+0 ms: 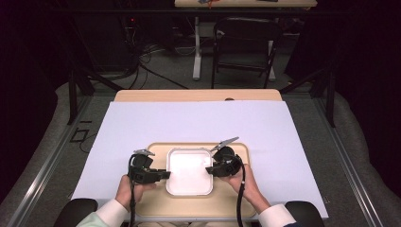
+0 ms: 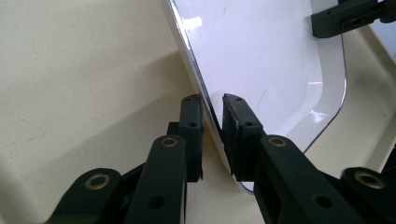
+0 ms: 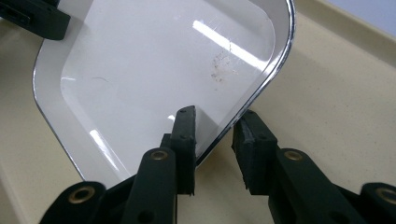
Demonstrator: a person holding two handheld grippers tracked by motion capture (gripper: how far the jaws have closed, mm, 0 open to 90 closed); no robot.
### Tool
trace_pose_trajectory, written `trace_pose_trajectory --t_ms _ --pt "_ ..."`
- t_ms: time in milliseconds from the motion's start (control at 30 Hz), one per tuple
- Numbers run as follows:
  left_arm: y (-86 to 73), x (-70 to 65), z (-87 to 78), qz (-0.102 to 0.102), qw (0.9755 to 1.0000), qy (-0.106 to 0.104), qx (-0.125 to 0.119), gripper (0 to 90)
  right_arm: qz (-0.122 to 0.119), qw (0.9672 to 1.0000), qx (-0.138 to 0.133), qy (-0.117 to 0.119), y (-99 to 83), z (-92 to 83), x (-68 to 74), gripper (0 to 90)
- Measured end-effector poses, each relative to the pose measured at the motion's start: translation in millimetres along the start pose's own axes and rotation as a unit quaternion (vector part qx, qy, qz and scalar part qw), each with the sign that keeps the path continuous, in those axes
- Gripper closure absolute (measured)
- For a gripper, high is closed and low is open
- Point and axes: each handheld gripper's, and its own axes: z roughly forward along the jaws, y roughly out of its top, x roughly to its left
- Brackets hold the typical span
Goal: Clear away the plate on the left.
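Left gripper (image 2: 212, 135) and right gripper (image 3: 215, 154), jaws parted, straddle opposite rims of white square glossy plate (image 1: 189, 172) on beige tray (image 1: 227, 201) — likely readying two-handed lift.

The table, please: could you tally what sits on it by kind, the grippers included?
White square dish: 1
Beige tray: 1
Pale sheet: 1
Grippers: 2, left gripper and right gripper
Total: 5

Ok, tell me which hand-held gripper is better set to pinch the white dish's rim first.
Left. The left hand-held gripper straddles the white dish rim closely; the right hand-held gripper also straddles it, but stands wider open.
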Motion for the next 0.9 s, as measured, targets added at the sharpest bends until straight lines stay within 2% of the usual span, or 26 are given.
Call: trace_pose_trajectory --t_ms 467,900 --pt "0.4 -0.6 4.9 0.001 1.0 0.007 0.004 77.2 0.006 0.9999 0.01 0.012 -0.9 3.8 -4.9 68.0" --pt "3.1 -2.1 15.5 0.001 0.9998 0.014 0.011 76.9 0.008 0.9997 0.024 0.008 -1.8 3.7 -7.5 65.8"
